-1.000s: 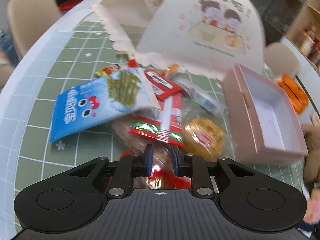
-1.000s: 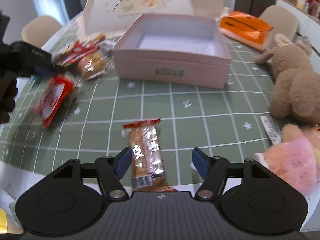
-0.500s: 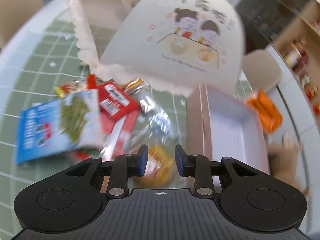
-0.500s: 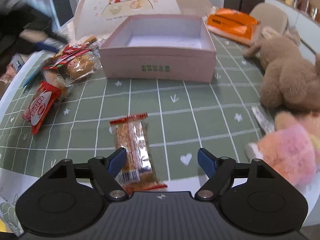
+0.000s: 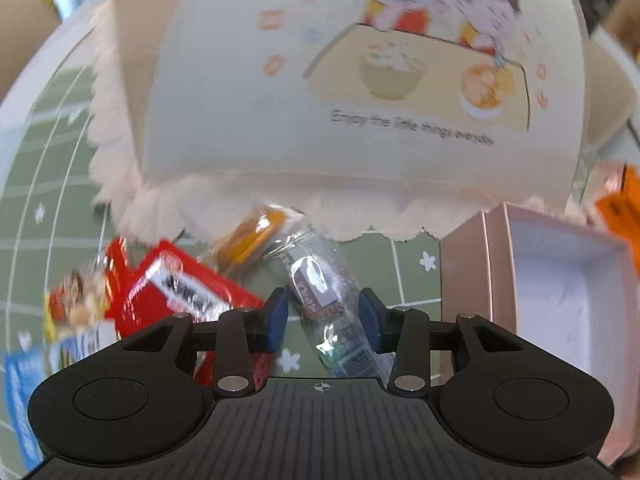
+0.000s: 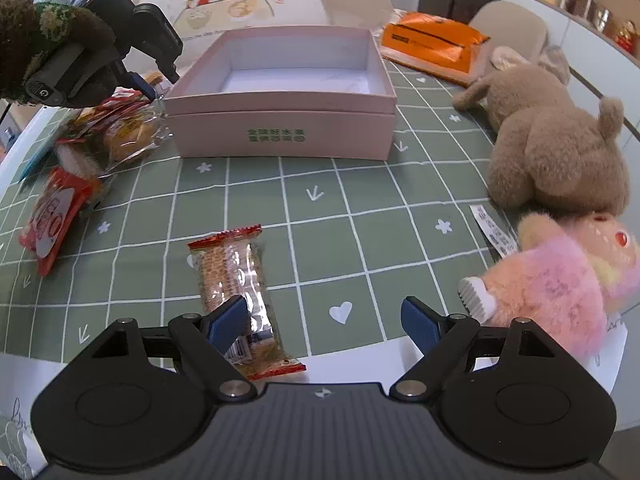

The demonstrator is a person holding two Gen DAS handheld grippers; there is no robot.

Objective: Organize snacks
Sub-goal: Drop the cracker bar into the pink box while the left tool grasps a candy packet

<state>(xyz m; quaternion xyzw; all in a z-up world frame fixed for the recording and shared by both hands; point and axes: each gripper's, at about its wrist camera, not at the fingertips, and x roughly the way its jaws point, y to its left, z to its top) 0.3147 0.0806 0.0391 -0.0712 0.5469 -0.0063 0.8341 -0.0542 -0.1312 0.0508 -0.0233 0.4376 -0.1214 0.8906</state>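
Observation:
My left gripper (image 5: 323,320) is open, its fingers on either side of a clear-wrapped dark snack (image 5: 326,300) lying on the green mat. Red packets (image 5: 180,292) and an orange-filled clear packet (image 5: 256,232) lie just left of it. The empty pink box (image 5: 560,280) stands to the right, also in the right wrist view (image 6: 280,128). My right gripper (image 6: 324,320) is open near the table's front edge, with a clear-wrapped cracker pack (image 6: 236,280) by its left finger. The left gripper (image 6: 132,52) shows beside the box's left wall, over a snack pile (image 6: 116,132).
A cartoon-printed cream lid (image 5: 360,80) stands behind the snacks. An orange packet (image 6: 432,44) lies behind the box. A brown plush (image 6: 552,140) and a pink plush (image 6: 560,280) sit at the right. A red packet (image 6: 52,220) lies at the left.
My left gripper let go of a red packet, moved forward past the pile toward the lid, and opened wider around the clear-wrapped dark snack. My right gripper opened a little wider and shifted right.

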